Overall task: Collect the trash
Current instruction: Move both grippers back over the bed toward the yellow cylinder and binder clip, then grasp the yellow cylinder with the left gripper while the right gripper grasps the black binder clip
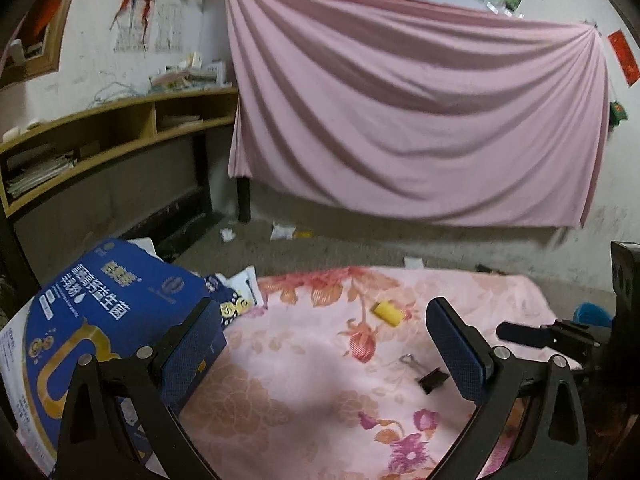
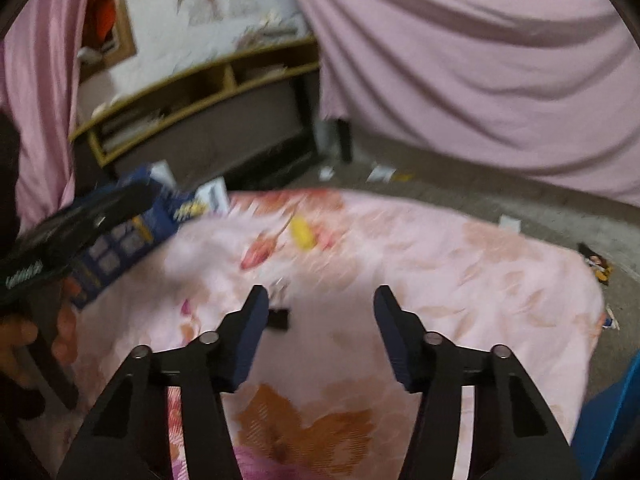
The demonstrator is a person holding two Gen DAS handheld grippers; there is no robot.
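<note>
pink floral cloth (image 1: 320, 380) is covering the work surface, and its far edge is running along the grey floor (image 1: 360, 244) below a big pink draped sheet (image 1: 400, 100) hanging on the wall. a black binder clip with silver handles (image 1: 430, 376) is lying near the middle of the cloth, and a small yellow cylindrical piece (image 1: 387, 312) is sitting beyond it, well apart, with bare cloth around both. a blue printed cardboard box (image 1: 112, 312) is taking up the left edge of the cloth.

the left gripper (image 1: 324, 344) is hanging over the cloth with its jaws spread wide and nothing between them; its left finger is showing against the box, though whether they are touching cannot be told. the right gripper (image 2: 320, 320) is also gaping wide and holding nothing, with the clip (image 2: 278, 318) lying just beside its left fingertip.

the left wrist view is showing scraps of white paper (image 1: 280, 232) on the floor near the sheet, a wooden shelf unit (image 1: 100, 140) on the left and a blue object (image 1: 592, 314) past the cloth's right edge. the right wrist view, blurred, is showing the cloth's right corner, a dark printed wrapper (image 2: 598, 266) on the floor beyond it, and the left gripper (image 2: 72, 236) with the hand (image 2: 24, 340) holding it.
</note>
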